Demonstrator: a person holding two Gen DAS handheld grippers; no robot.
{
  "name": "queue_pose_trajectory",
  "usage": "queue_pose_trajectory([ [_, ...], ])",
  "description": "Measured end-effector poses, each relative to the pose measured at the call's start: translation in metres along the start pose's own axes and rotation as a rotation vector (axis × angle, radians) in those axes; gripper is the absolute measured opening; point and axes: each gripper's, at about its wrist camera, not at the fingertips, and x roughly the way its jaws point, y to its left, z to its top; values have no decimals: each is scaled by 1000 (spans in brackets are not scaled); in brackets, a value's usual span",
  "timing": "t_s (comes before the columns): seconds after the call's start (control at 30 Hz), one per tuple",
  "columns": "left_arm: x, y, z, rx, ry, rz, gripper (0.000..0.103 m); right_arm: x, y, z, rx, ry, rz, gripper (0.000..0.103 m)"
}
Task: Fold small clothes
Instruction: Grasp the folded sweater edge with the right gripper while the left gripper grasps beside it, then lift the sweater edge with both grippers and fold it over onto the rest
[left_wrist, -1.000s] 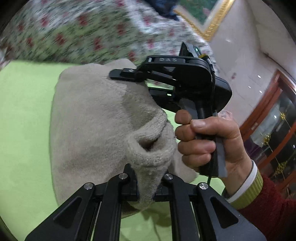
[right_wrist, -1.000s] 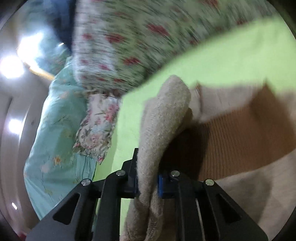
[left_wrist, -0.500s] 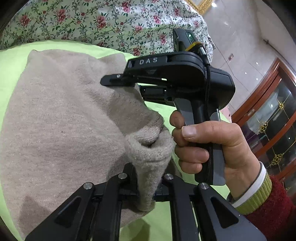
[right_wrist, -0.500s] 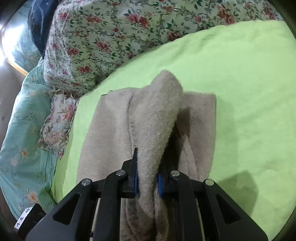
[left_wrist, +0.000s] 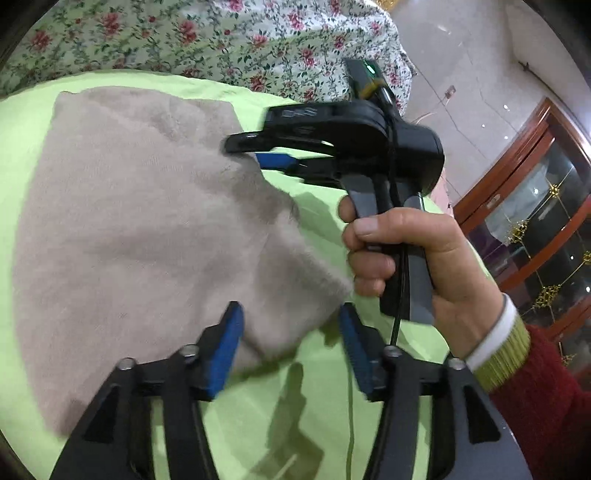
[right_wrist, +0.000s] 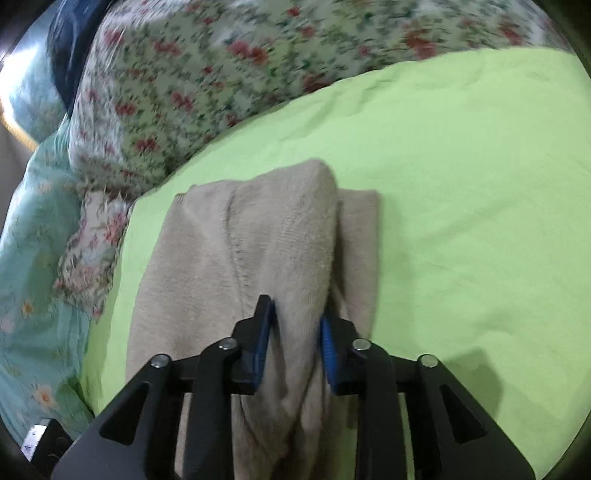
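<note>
A beige knitted garment (left_wrist: 140, 229) lies folded on the lime-green sheet (left_wrist: 325, 424). My left gripper (left_wrist: 290, 347) is open, its blue pads (left_wrist: 225, 350) standing apart around the garment's near corner. In the left wrist view the right gripper (left_wrist: 266, 151) sits at the garment's far right edge, jaws parted. In the right wrist view my right gripper (right_wrist: 297, 328) is open, with a raised fold of the beige garment (right_wrist: 280, 236) loose between its blue pads (right_wrist: 264, 339).
A floral quilt (left_wrist: 207, 40) lies behind the green sheet (right_wrist: 461, 184). A turquoise floral cover (right_wrist: 33, 266) is at the left in the right wrist view. A wooden glass cabinet (left_wrist: 535, 206) stands at the right.
Both grippers have opened and let go of the garment. The lifted fold has dropped flat onto the garment on the green sheet.
</note>
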Motion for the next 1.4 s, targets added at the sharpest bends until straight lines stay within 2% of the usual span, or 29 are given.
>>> queue_pose_trajectory([
  [0.03, -11, 2, -4, -1, -9, 0, 68, -7, -1, -3, 4, -16, -17, 59],
  [0.1, -32, 7, -8, -3, -34, 13, 76, -20, -2, -11, 14, -45, -4, 80],
  [0.13, -44, 14, -7, -14, -52, 28, 82, -27, -3, -16, 16, -51, 24, 81],
  [0.17, -52, 21, -6, -26, -66, 40, 83, -30, -3, -21, 15, -48, 43, 81],
  [0.3, -76, 64, 2, -110, -97, 103, 85, -34, -1, -41, 4, -6, 62, 82],
  [0.4, -75, 95, 12, -183, -93, 117, 85, -28, 2, -49, -1, 33, 72, 82],
  [0.6, -46, 150, 31, -321, -41, 6, 85, -10, -2, -50, -2, 71, 70, 82],
  [0.67, -31, 164, 37, -363, -16, -1, 85, -4, -3, -46, 2, 76, 87, 82],
  [0.8, -4, 187, 42, -425, -6, -69, 85, 15, -5, -37, 31, 123, 140, 82],
  [0.83, -1, 190, 44, -421, -21, -75, 82, 19, -6, -36, 39, 122, 148, 81],
  [0.87, 0, 189, 46, -409, -30, -72, 71, 21, -5, -35, 41, 124, 154, 76],
  [0.9, 3, 188, 48, -392, -27, -77, 64, 26, -3, -35, 48, 146, 166, 51],
  [0.93, 5, 187, 49, -381, -19, -66, 59, 31, -2, -38, 68, 169, 172, 46],
  [0.97, 6, 186, 51, -377, -22, -61, 52, 32, 2, -40, 57, 161, 158, 44],
  [1.07, -12, 178, 49, -342, -45, -50, 44, 21, 23, -46, 3, 123, 143, 38],
  [1.2, -67, 165, 30, -268, -104, 12, 44, 6, 64, -62, -59, 89, 195, 35],
  [1.4, -158, 176, -25, -277, -172, 121, 44, 25, 136, -103, -146, 116, 296, 35],
])
